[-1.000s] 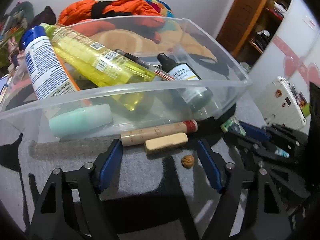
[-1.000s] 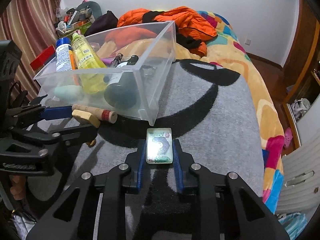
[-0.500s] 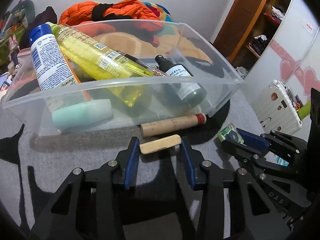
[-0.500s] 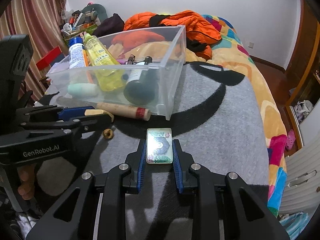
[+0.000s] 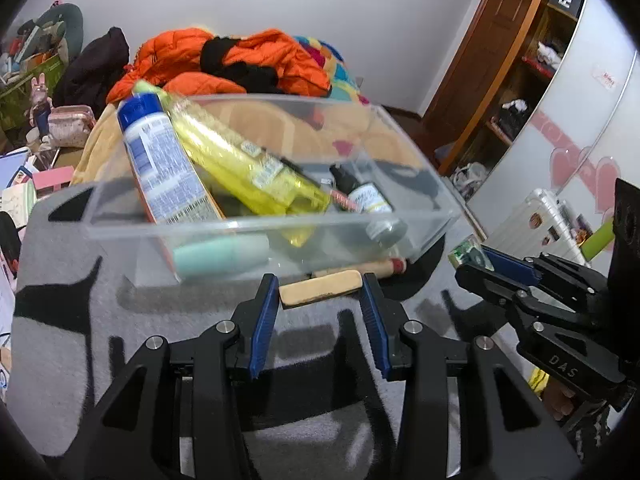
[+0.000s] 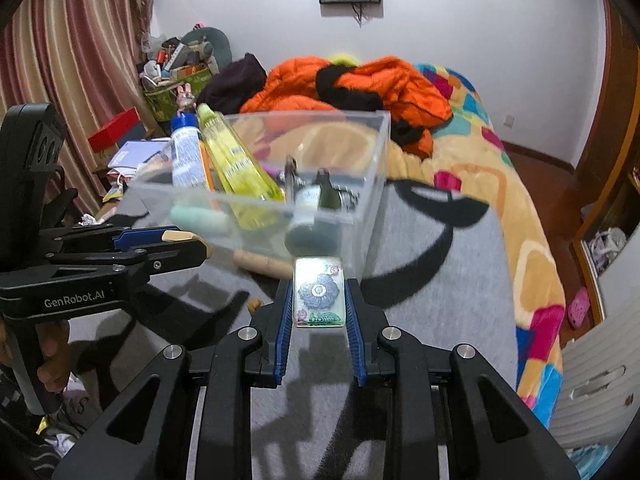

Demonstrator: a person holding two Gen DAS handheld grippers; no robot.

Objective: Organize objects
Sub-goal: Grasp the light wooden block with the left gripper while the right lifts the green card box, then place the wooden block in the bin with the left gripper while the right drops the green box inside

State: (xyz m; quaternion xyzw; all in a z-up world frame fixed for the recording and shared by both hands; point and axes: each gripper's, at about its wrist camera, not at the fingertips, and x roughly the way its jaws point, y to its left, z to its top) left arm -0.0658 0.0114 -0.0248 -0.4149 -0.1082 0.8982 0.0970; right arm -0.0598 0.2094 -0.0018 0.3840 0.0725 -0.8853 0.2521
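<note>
My left gripper (image 5: 320, 290) is shut on a flat tan wooden block (image 5: 320, 289) and holds it above the grey blanket, just before the clear plastic bin (image 5: 256, 228). My right gripper (image 6: 318, 300) is shut on a small glossy card with a flower print (image 6: 318, 296), raised in front of the bin (image 6: 360, 216). The bin holds a blue-capped white tube (image 5: 160, 168), a yellow bottle (image 5: 248, 172), a mint tube (image 5: 220, 254) and a dark dropper bottle (image 5: 368, 200). A wooden roller with a red end (image 5: 376, 268) lies against the bin's front wall.
The bin rests on a grey and black blanket (image 6: 432, 280) on a bed. An orange jacket (image 6: 360, 84) is piled behind it. A small brown nut (image 6: 254, 304) lies on the blanket. A white suitcase (image 5: 540, 220) stands to the right of the bed.
Both grippers have risen with their objects. The left one closed on the wooden block and lifted it; the right one carried the card up toward the bin's front.
</note>
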